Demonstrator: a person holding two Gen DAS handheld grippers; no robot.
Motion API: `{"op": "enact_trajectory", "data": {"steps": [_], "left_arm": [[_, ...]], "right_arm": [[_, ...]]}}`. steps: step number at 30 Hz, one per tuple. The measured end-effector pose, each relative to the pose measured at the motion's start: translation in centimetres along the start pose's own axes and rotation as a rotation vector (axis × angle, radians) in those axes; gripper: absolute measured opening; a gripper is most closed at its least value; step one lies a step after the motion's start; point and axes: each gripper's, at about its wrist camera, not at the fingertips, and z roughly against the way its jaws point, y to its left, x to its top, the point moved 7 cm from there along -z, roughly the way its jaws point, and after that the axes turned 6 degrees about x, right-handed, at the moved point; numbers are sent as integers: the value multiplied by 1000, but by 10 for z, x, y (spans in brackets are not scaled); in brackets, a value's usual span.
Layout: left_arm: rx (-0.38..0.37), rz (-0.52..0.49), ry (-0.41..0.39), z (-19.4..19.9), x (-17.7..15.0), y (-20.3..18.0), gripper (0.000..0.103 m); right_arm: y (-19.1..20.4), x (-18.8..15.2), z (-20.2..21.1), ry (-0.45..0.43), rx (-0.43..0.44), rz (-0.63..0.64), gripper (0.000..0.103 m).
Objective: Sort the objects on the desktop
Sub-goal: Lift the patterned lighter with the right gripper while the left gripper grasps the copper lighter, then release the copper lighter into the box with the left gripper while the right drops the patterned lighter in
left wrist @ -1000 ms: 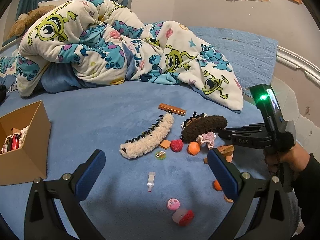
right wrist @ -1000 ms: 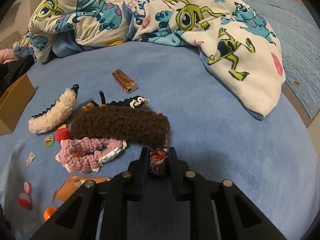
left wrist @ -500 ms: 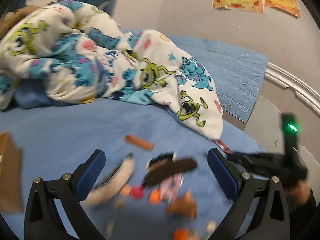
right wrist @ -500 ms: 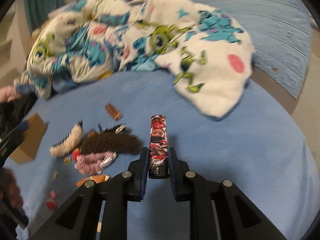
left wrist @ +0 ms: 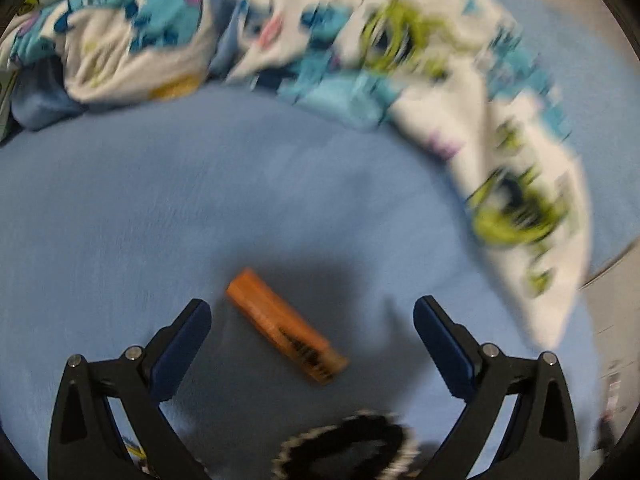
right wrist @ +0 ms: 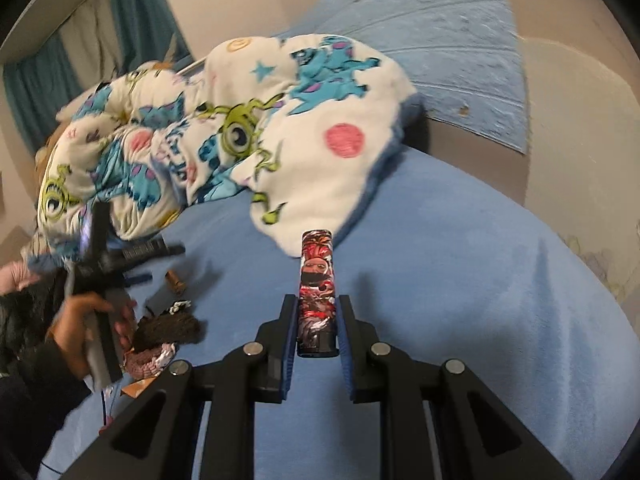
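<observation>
My left gripper is open and hangs over an orange lighter lying slantwise on the blue bedsheet, between but apart from the blue pads. A black-and-white frilly hair tie lies just below it. My right gripper is shut on a red, black and white printed lighter, held above the bed and sticking out past the fingertips. In the right wrist view the left gripper hovers near the orange lighter, a brown fuzzy hair clip and a pink scrunchie.
A cartoon-print blanket is heaped across the back of the bed. A person's hand grips the left tool at the left edge. A blue headboard and beige wall stand behind. Open blue sheet lies to the right.
The left gripper swept in and tilted down over the orange lighter, which now sits between its open fingers. The right gripper lifted the printed lighter away from the pile and rolled.
</observation>
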Motion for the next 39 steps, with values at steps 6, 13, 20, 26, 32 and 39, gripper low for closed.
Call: {"op": "enact_trajectory", "data": {"steps": [6,13,20,26,32,39], "left_arm": [[132,11,28,-12,-15,11,96],[112,-43,-31,-8,-23,8,57],[83,-89,-89,4,-23,2,22],[63,-135,-115,6,-22,3,21],[76,-182,-159,15,-26,2,19],[60,-157,-202,34,-23,19,14]], "right_arm": [[-25,-3,3,-11,5,-57,19],[-42,-3,10,-25,-6,-89,19],[-42,1,12,-36,-2,-83,19],[-38,2,12,-43,12,-75,19],[-28,4,13,-46,20,-49,19],[-8,6,9,-39,34,-7,19]]}}
